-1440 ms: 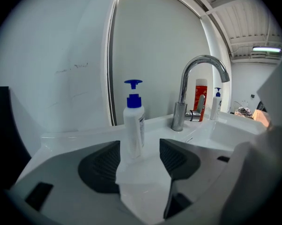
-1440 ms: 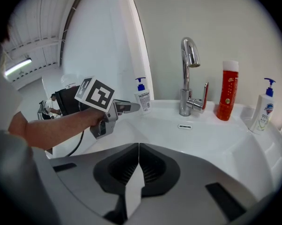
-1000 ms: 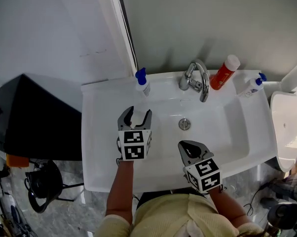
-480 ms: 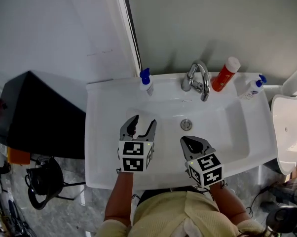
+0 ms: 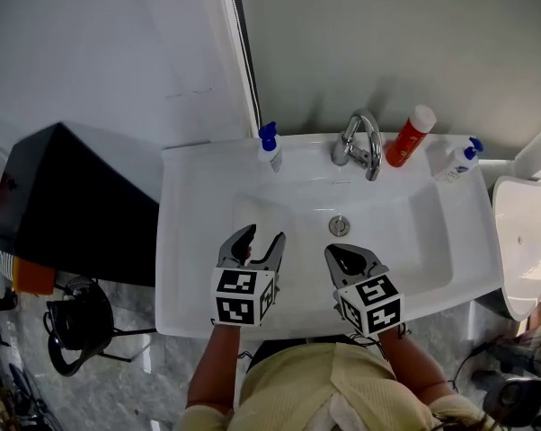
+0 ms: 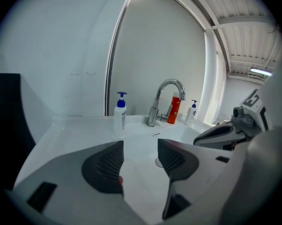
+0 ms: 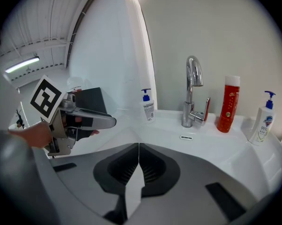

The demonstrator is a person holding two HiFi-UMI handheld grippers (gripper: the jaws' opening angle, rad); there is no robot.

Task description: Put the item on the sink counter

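Note:
A white bottle with a blue pump [image 5: 270, 148] [image 6: 120, 115] [image 7: 148, 107] stands upright on the back left of the white sink counter [image 5: 185, 241], beside the wall. My left gripper [image 5: 252, 245] [image 6: 140, 159] hovers over the front left of the basin, well short of the bottle. Its jaws are wide apart and closing, with nothing between them. My right gripper [image 5: 350, 257] [image 7: 138, 165] hangs over the front of the basin, shut and holding nothing. The left gripper [image 7: 85, 121] also shows in the right gripper view.
A chrome faucet [image 5: 360, 146] stands at the back middle, with a red bottle [image 5: 409, 136] and a second white pump bottle [image 5: 457, 158] to its right. The drain [image 5: 339, 225] lies mid-basin. A black unit [image 5: 73, 205] stands left, a white fixture [image 5: 527, 241] right.
Both grippers have drawn back toward the front edge of the sink. The left one has moved away from the blue-pump bottle, which stays standing on the counter.

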